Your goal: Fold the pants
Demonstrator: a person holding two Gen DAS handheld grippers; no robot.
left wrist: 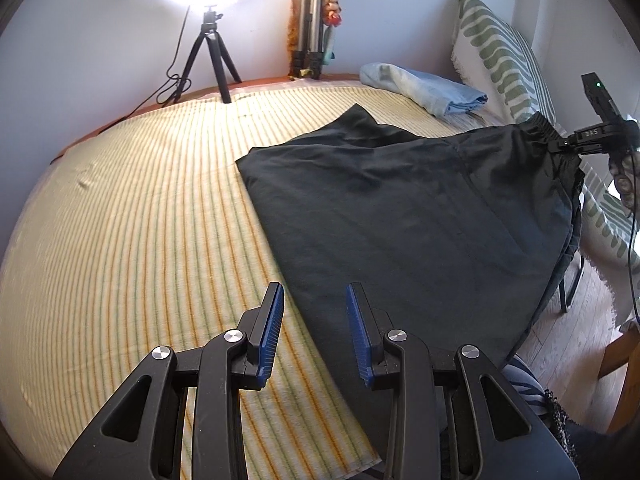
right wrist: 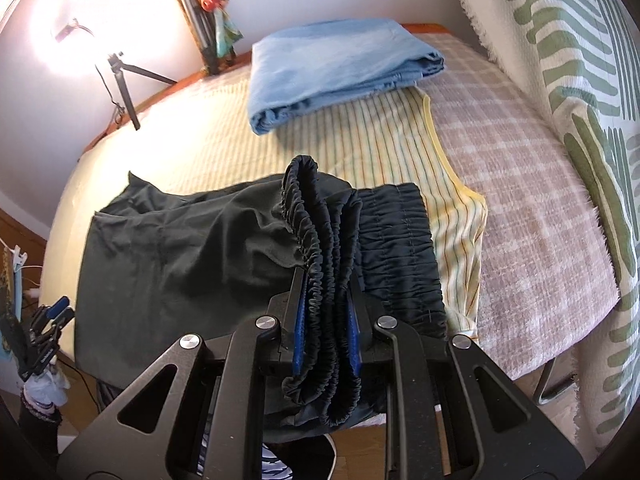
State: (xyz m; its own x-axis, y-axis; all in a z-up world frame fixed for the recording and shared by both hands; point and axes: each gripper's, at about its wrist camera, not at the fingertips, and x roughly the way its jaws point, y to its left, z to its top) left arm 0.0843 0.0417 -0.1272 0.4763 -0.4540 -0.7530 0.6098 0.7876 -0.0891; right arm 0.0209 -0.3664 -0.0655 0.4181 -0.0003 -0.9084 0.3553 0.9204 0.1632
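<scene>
Striped yellow bedding (left wrist: 132, 216) covers the wide surface where the work goes on, with a lit lamp on a small tripod (left wrist: 212, 60) at the far edge and a green-patterned cushion (right wrist: 580, 92) along the wall side. Black pants (left wrist: 400, 216) lie across the near right part of that cover, seemingly already doubled leg over leg, their hems pointing toward the tripod and part of the cloth hanging off the near edge. A folded blue garment (right wrist: 332, 68) sits well apart at the back, likely finished. The elastic waistband (right wrist: 320, 264) is bunched in layers and lifted off the cover. The right gripper (right wrist: 324, 280) is clamped on that waistband, pads pressing it from both sides. The left gripper (left wrist: 316, 300) hovers over the pants' long edge, fingers parted with nothing between them. Judging by this, the lengthwise fold is done; folding across and flattening remain.
</scene>
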